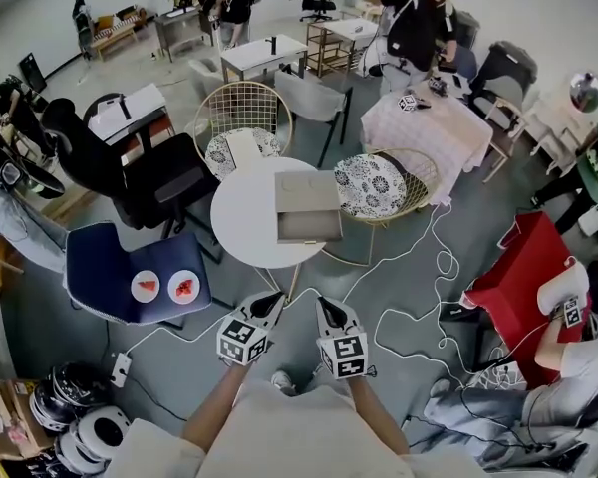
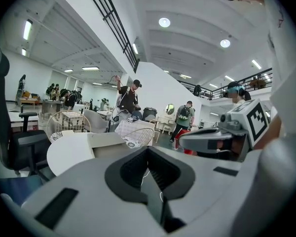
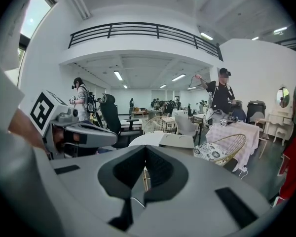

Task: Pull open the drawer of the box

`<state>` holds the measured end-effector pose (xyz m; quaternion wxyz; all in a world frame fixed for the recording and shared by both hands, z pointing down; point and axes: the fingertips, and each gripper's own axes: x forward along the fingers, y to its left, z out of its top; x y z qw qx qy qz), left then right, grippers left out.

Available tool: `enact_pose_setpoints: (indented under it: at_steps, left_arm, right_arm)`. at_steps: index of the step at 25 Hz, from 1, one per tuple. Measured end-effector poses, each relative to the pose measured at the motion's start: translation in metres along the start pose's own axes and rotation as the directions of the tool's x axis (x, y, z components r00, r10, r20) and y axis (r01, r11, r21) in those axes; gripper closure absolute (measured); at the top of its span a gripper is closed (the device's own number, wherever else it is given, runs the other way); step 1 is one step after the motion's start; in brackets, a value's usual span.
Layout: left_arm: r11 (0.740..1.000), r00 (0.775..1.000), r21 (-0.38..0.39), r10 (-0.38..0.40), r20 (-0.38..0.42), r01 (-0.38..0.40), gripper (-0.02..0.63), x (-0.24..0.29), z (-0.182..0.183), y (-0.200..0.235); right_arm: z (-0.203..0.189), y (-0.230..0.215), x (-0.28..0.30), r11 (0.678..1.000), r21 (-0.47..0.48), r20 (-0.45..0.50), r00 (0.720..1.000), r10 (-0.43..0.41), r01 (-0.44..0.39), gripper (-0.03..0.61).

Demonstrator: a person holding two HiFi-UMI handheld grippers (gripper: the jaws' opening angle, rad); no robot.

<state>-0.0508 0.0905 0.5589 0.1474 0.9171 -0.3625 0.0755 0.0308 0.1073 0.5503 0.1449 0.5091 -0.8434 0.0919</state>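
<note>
The box (image 1: 307,207) is too small to show any detail; both gripper views hide its lower part.

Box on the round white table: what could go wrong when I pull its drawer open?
The box lies near the table rim; a pull might drag it off unless one claw steadies it. The left claw and right claw look shut, so they may only bump the drawer. Cables cross the floor by your feet: trip hazard.

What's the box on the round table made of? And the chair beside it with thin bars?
The box looks like matte beige cardboard or thin board: flat, dull, no shine; I can't be sure. The chair seems gold-painted metal wire: thin curved bars you see through.
</note>
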Motion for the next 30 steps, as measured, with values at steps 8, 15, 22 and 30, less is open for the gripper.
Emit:
enact_pose_setpoints:
  at_steps: [8,15,22,30]
  left_arm:
    - [0.999,0.999,0.008,0.033,0.025,-0.033,0.603,0.0,0.011,-0.036]
    - [0.999,0.999,0.003,0.047,0.026,-0.047,0.602,0.01,0.01,-0.06]
    - [0.998,0.998,0.006,0.063,0.026,-0.063,0.601,0.015,0.011,-0.07]
    - [0.997,0.996,0.005,0.081,0.027,-0.082,0.603,0.012,0.011,-0.069]
  right_arm:
    - [0.009,-0.027,-0.027,1.0,0.005,0.029,1.0,-0.005,0.005,0.563]
    - [0.011,-0.044,-0.042,1.0,0.001,0.04,0.999,0.008,-0.008,0.563]
    - [0.006,-0.05,-0.049,1.0,0.003,0.033,0.999,0.023,-0.023,0.563]
    - [0.006,-0.047,-0.048,0.999,0.0,0.037,0.999,0.038,-0.038,0.563]
